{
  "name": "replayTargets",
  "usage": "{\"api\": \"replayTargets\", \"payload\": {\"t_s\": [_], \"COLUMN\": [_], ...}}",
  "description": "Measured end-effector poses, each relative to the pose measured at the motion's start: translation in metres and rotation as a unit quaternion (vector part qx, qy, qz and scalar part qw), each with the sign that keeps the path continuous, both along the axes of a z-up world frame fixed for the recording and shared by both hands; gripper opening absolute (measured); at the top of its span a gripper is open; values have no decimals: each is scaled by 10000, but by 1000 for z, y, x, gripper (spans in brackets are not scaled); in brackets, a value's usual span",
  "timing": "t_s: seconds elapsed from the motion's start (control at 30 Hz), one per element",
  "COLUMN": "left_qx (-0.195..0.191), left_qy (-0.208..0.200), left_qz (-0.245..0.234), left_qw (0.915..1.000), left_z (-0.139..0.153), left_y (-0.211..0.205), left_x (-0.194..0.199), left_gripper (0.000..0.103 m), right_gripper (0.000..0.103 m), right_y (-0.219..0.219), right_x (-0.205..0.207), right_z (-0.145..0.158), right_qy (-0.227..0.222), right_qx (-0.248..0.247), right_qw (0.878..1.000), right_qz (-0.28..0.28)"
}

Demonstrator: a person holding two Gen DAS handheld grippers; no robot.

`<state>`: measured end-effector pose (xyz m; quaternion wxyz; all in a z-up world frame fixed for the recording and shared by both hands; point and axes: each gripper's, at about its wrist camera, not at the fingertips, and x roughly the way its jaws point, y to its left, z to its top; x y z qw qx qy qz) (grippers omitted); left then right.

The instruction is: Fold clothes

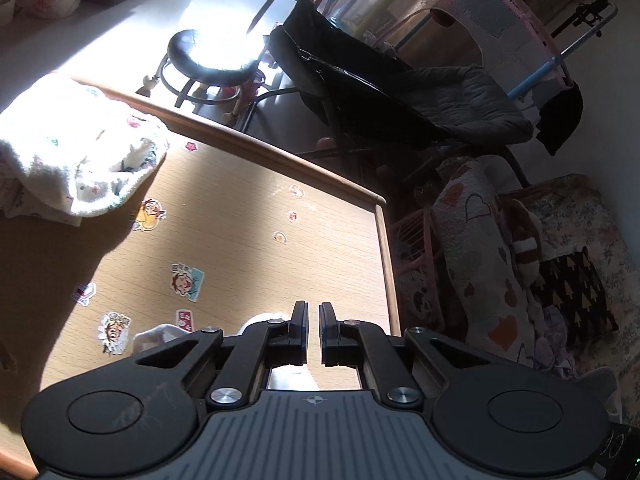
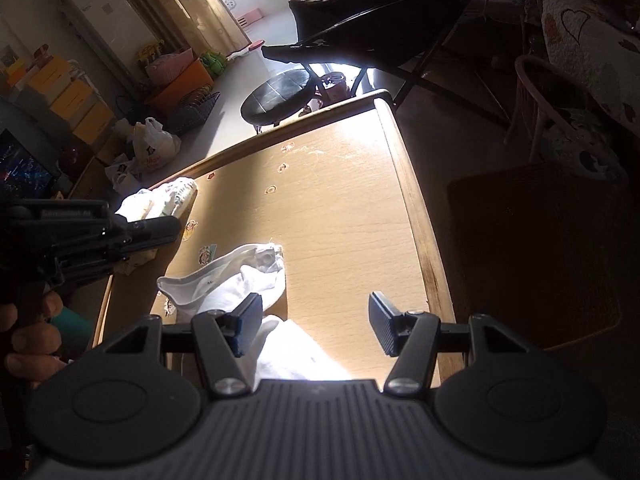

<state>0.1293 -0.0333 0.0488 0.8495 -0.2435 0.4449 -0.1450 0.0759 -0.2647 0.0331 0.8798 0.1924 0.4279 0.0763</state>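
A white garment (image 2: 240,276) lies crumpled on the wooden table (image 2: 340,208), its collar end toward the table's middle. My right gripper (image 2: 316,326) hovers open over its near part, with its left finger above the cloth and nothing between the jaws. In the left wrist view, my left gripper (image 1: 314,332) shows a narrow gap between its pads with bare table (image 1: 260,200) behind and nothing held. White cloth (image 1: 160,334) peeks out under its left finger. The right wrist view shows the left gripper (image 2: 160,230) in front of the patterned pile (image 2: 168,196).
A patterned white pile of clothes (image 1: 80,152) sits at the table's far left in sunlight. Stickers (image 1: 186,280) dot the tabletop. Beyond the far edge stand a black round stool (image 1: 212,56) and a dark folding chair (image 1: 440,100). A person's hand (image 2: 28,340) grips the left tool.
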Motion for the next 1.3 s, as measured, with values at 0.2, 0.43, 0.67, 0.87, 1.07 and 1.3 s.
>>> {"api": "replayTargets", "payload": {"t_s": [0.2,0.43,0.67,0.87,1.07,1.3], "left_qx": [193,570,1593,1716,1037,1303], "left_qy": [67,-455,-473,-688,-713,-538], "left_qz": [131,758,840,795,1194,1092], "left_qw": [9997,9944,9825,9795,9848,9840], "left_z": [2,20,32,43,42,38], "left_y": [27,45,49,62,85,81], "left_x": [-12,-40,-55,-72,-76,-73], "left_gripper": [32,53,53,53,54,100], "right_gripper": [58,58,64,87,93,93], "right_y": [15,38,46,55,47,51], "right_x": [14,5,-5,-13,-19,3], "right_z": [4,3,19,40,41,28], "right_qy": [29,-1,-757,-1560,-1660,-1101], "right_qx": [79,34,-357,-1283,-1100,-1145], "right_qw": [9999,9997,9963,9793,9756,9852], "right_qz": [96,237,187,-164,-921,-652]}}
